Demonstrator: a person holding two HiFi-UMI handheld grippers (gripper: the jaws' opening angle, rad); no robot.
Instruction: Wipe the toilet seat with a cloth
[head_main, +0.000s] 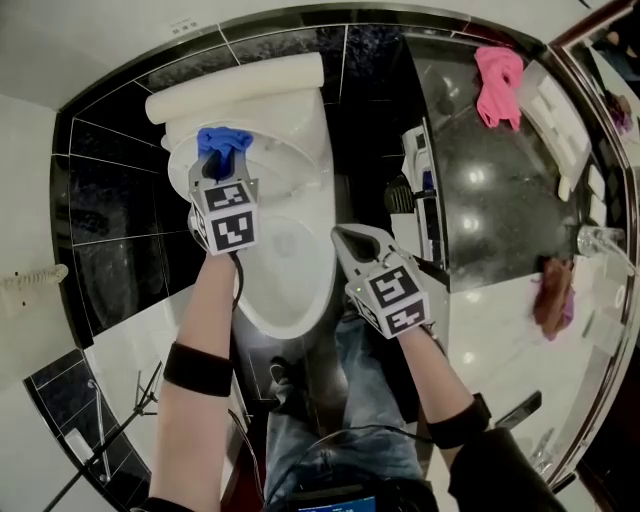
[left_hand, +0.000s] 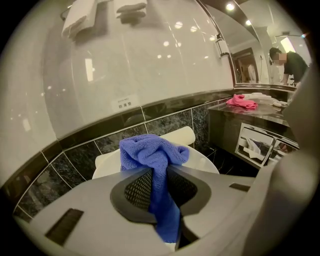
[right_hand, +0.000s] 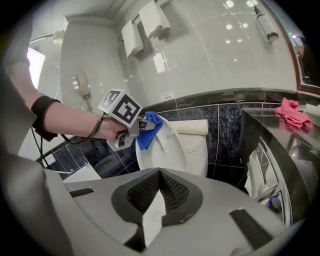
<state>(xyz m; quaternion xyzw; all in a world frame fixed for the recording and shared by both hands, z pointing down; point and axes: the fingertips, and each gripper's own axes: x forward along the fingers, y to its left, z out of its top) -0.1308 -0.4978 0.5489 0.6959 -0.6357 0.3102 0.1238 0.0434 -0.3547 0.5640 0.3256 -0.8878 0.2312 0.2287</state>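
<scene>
In the head view, you held the left gripper (head_main: 222, 165) out over the back left part of the white oval toilet seat (head_main: 295, 265). A bunched blue terry cloth (head_main: 222, 140) sat in its jaws, at the rim of the seat and just in front of the cream rounded back piece of the toilet (head_main: 240, 85). The right gripper (head_main: 350, 240) hung beside the right edge of the seat, nearer to you, over the dark gap between the toilet and a polished black stone counter (head_main: 480, 200). A crumpled pink cloth (head_main: 498, 80) lay at the far end of that counter. A brownish cloth (head_main: 553, 295) lay closer to you, where the dark surface met a pale one.

In the left gripper view, the jaws were closed on the blue cloth. The two pads pressed a fold of it between them, the bulk was heaped over the tips, and a strip ran down between the pads toward the camera. The white seat lay just below the cloth; whether the two touched, I could not tell from there.

In the right gripper view, the jaws stood together and held nothing. Beyond them your left hand (right_hand: 107, 129) gripped the other gripper, and the blue cloth lay at the upper left rim of the seat. A cream wall telephone (right_hand: 84, 90) and folded white towels (right_hand: 150, 22) hung on the pale wall behind.
</scene>
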